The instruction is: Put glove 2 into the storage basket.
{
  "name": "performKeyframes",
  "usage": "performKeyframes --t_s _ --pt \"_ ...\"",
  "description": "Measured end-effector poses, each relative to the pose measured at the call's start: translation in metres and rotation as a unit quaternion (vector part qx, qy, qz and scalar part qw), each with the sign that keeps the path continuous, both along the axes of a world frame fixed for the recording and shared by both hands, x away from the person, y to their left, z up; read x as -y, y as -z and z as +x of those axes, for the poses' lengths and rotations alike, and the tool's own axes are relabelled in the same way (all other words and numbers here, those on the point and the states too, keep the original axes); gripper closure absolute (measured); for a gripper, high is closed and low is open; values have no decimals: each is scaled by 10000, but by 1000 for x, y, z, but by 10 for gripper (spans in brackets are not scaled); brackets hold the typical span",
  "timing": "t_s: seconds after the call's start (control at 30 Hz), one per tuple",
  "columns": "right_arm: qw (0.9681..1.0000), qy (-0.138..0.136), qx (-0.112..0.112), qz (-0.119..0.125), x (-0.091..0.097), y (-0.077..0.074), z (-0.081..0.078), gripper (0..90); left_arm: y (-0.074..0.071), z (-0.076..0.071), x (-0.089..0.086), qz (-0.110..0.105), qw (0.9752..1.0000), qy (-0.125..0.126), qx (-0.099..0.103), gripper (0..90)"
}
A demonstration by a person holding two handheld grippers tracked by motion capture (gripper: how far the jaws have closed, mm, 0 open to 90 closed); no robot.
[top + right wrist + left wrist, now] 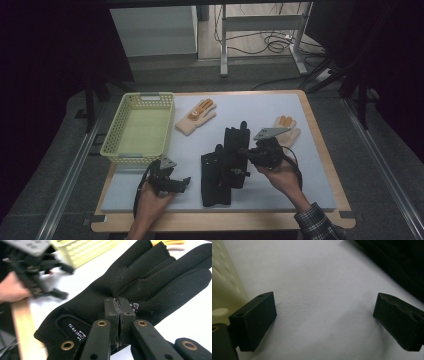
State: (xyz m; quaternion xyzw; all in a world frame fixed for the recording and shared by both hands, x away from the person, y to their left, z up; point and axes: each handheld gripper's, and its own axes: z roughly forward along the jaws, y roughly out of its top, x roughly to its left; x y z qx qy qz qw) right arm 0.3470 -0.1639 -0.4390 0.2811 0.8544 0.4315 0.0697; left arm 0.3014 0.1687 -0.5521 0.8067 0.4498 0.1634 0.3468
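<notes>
The right gripper (248,151) sits over the middle of the white mat (310,165), held in the person's right hand (280,172), and its jaws are pinched tight together on a fold of fabric at the palm of a black glove (140,282). In the right gripper view the two jaw blocks meet with a thin ridge of the glove's material caught between them, just beside a small printed label on the glove. That glove lies flat with its fingers pointing to the far side; from the high view it is the farther black glove (236,145), overlapping a second black glove (215,180) that lies nearer and a little to the left.

The left gripper (186,183) rests low at the near left of the mat, held in the left hand (150,200). Its jaws stand wide apart with nothing between them but bare mat, as the left gripper view shows; the edge of a black glove darkens the far right corner there.

Just beyond the left gripper, at the far left, stands a pale yellow basket (112,135). To its right lies a cream glove with orange fingertips (196,116), and another like it (287,131) lies at the far right, partly behind the right gripper.
</notes>
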Motion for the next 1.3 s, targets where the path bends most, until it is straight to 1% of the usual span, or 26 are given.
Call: performKeyframes --t_s 0.1,0.17,0.2,0.3,0.37,0.47,0.5,0.53,0.6,0.63,0.67,0.73,0.8,0.9,1.0,1.07,1.1,1.13,1.17,1.2,1.23,1.3 --pt "9995 -280 -18 -131 -19 3 -10 867 0 0 0 -9 10000 -8 -5 50" --pt "9988 -433 -79 -235 -32 11 -12 867 0 0 0 -12 10000 -13 -7 50" --pt "9985 -463 -109 -263 -37 15 -12 867 0 0 0 -8 10000 -10 -6 50" --pt "9979 -458 -189 -410 -50 30 -9 867 0 0 0 1 10000 -4 0 50" --pt "9976 -449 -254 -456 -55 40 -7 867 0 0 0 -7 10000 -11 -3 50" --pt "9966 -382 -367 -626 -61 57 -8 853 0 0 0 -11 10000 -11 -1 50" --pt "9962 -363 -395 -681 -62 61 -9 841 0 0 0 -10 10000 -11 -1 50" --pt "9959 -364 -442 -701 -64 66 -11 808 0 0 0 -10 10000 -11 -1 50" --pt "9963 -404 -412 -639 -63 66 -12 670 0 0 0 -8 10000 -12 -1 50" --pt "9965 -404 -405 -603 -63 64 -11 645 0 0 0 -11 10000 -12 -1 50" --pt "9973 -355 -360 -534 -60 59 -8 616 0 0 0 -10 10000 -12 -2 50" --pt "9984 -198 -264 -450 -57 53 -2 593 0 0 0 20 10000 13 -5 50" --pt "9990 9 -93 -446 -54 48 10 568 0 0 0 3 10000 -2 0 50" --pt "9985 264 -68 -471 -55 52 31 495 0 0 0 14 10000 9 -13 50" --pt "9976 431 -155 -514 -61 64 50 465 0 0 0 12 10000 7 -11 50" --pt "9965 473 -257 -632 -65 75 60 469 0 0 0 12 10000 7 -10 50" --pt "9964 458 -364 -614 -65 79 63 512 0 0 0 13 10000 7 -11 50" --pt "9964 456 -454 -544 -64 81 65 566 0 0 0 13 10000 7 -10 50" --pt "9966 480 -504 -442 -62 82 66 658 0 0 0 13 10000 7 -10 50" --pt "9966 504 -519 -392 -59 82 65 728 0 0 0 13 10000 6 -11 50" --pt "9963 513 -532 -443 -58 81 65 776 0 0 0 11 10000 7 -12 50" --pt "9964 502 -487 -469 -55 80 63 800 0 0 0 14 10000 8 -11 50"
